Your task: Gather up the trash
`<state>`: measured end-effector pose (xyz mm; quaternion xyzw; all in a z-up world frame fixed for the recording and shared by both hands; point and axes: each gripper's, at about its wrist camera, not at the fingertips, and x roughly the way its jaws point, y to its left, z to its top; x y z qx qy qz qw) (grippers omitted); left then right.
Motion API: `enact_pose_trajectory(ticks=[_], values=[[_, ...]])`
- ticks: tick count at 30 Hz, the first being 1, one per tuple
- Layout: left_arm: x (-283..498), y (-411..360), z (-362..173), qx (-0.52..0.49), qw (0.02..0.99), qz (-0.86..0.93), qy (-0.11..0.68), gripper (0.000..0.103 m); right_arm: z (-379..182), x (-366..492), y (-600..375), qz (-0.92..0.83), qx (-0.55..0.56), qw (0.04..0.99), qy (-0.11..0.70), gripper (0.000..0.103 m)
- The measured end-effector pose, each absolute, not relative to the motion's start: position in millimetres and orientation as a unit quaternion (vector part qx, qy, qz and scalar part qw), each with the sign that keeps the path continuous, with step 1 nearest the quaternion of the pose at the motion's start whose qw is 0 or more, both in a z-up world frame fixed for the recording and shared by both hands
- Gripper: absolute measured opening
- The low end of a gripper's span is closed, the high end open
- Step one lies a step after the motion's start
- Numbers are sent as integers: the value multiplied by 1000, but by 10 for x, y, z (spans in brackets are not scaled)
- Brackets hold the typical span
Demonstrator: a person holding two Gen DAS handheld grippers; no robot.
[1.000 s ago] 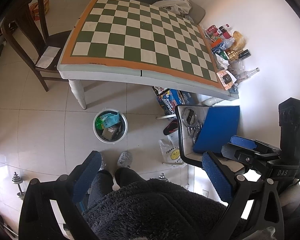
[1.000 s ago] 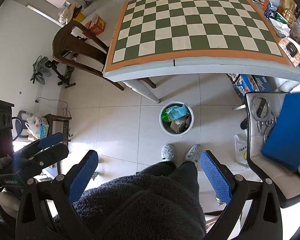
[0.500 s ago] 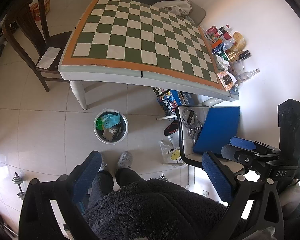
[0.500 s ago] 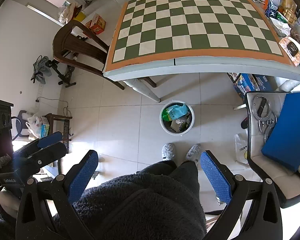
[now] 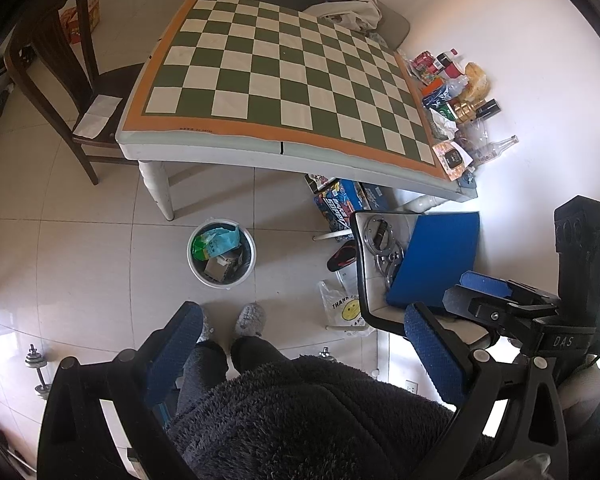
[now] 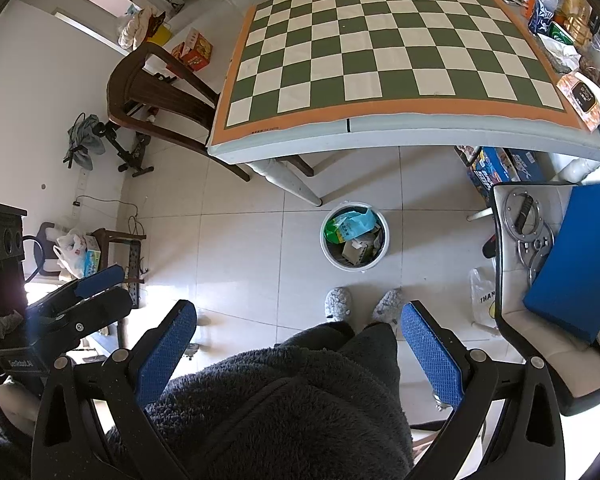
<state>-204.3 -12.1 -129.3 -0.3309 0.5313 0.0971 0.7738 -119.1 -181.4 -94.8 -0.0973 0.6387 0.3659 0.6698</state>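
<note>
A white trash bin (image 5: 221, 254) stands on the tiled floor in front of the table, holding green and blue bags and scraps; it also shows in the right wrist view (image 6: 354, 237). My left gripper (image 5: 302, 330) is open and empty, held high above my lap. My right gripper (image 6: 300, 330) is open and empty too, beside the left one (image 6: 96, 292). The right gripper also shows in the left wrist view (image 5: 496, 296). A pile of packets, cans and bottles (image 5: 454, 100) lies at the table's right edge.
A table with a green-and-white checkered cloth (image 5: 284, 84) stands ahead. A dark wooden chair (image 5: 56, 80) is at its left. A white chair with a blue folder and metal rings (image 5: 432, 264) is on the right. Boxes (image 5: 342, 202) and a plastic bag (image 5: 344, 308) lie on the floor.
</note>
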Motion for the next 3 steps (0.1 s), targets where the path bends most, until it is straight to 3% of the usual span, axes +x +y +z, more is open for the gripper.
enact_pose_trajectory(ticks=[3], values=[[-2044, -128, -1296, -331, 774, 97, 531, 103, -947, -1189, -1812, 366, -98, 670, 639, 103]])
